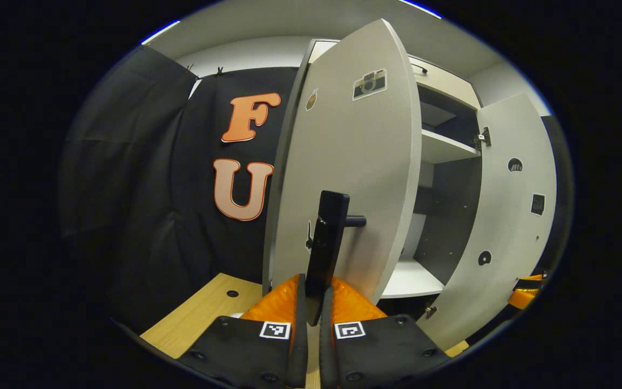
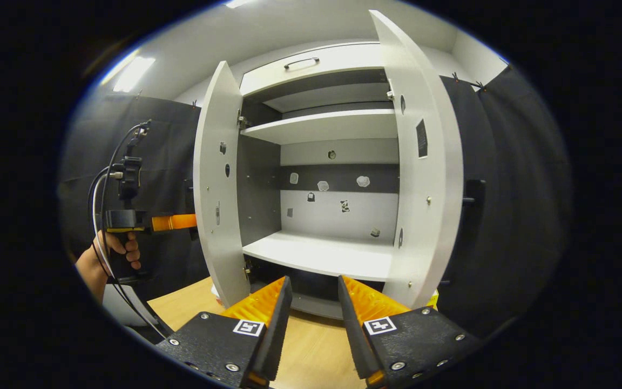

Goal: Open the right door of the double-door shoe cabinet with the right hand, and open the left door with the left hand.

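The shoe cabinet [image 2: 322, 254] is standing on a wooden floor [image 2: 311, 346] with both doors swung wide, shelves bare inside apart from small stickers on the back panel. The right door [image 2: 424, 178] is hanging well open, its handle [image 2: 473, 202] showing past the outer edge; the right gripper [image 2: 313, 302] is hovering in front of the opening with fingers spread and holding nothing, so that half of the job looks finished. The left door [image 1: 349, 162] is standing open too, edge-on in the right gripper view, and the left gripper [image 1: 312, 308] is pinching the dark bar handle [image 1: 328, 243] near its lower end, both fingers pressing on it. A hand [image 2: 122, 248] is holding that gripper beside the door. To finish well, the person is likely best following the door's arc around its hinges rather than pulling straight, keeping the grip square on the bar, then letting go once the door stops.
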{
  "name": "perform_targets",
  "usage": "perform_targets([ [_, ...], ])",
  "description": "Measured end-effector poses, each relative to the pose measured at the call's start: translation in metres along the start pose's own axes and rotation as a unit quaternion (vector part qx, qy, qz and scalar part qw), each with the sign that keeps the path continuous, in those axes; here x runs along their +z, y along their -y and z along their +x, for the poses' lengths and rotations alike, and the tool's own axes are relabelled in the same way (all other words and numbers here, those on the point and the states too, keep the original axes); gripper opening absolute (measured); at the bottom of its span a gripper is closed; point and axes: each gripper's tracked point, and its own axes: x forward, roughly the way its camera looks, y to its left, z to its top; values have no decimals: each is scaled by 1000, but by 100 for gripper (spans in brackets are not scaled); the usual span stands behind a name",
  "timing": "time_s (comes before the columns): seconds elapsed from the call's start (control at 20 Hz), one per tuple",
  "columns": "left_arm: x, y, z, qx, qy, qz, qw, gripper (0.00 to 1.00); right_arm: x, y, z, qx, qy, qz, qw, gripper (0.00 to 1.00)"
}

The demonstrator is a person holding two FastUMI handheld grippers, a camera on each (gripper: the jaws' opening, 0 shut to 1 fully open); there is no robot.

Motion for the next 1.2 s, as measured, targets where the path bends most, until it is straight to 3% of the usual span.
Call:
perform_targets([
  [0.1,0,-2,2,-1,2,-2,1000,16,1,-8,0,9,-2,0,1000,57],
  [0.25,0,-4,0,5,9,14,1000,16,-2,-4,6,1,-9,-10,1000,53],
  [0.3,0,-7,-2,15,13,22,1000,15,-3,-4,6,-1,-10,-9,1000,58],
  [0.4,-1,-11,-7,33,16,26,999,12,-5,-6,9,-1,-13,-6,1000,58],
  [0.45,-2,-14,-10,42,17,24,999,11,-6,-7,10,1,-15,-7,1000,53],
  [0.55,-4,-21,-18,63,16,24,998,8,-5,-12,15,5,-16,-6,1000,57],
  [0.65,-5,-28,-27,71,18,27,997,10,0,-18,21,10,-10,-3,1000,53],
  [0.7,-5,-32,-30,74,18,31,997,9,0,-22,25,14,-9,-3,1000,57],
  [0.75,-3,-38,-28,77,18,34,996,9,0,-23,26,16,-10,-3,1000,53],
  [1.0,2,-63,-35,109,19,46,993,7,-1,-30,32,24,-7,2,1000,53],
  [1.2,14,-69,-58,150,45,61,986,7,7,-24,33,10,8,-6,1000,53],
])
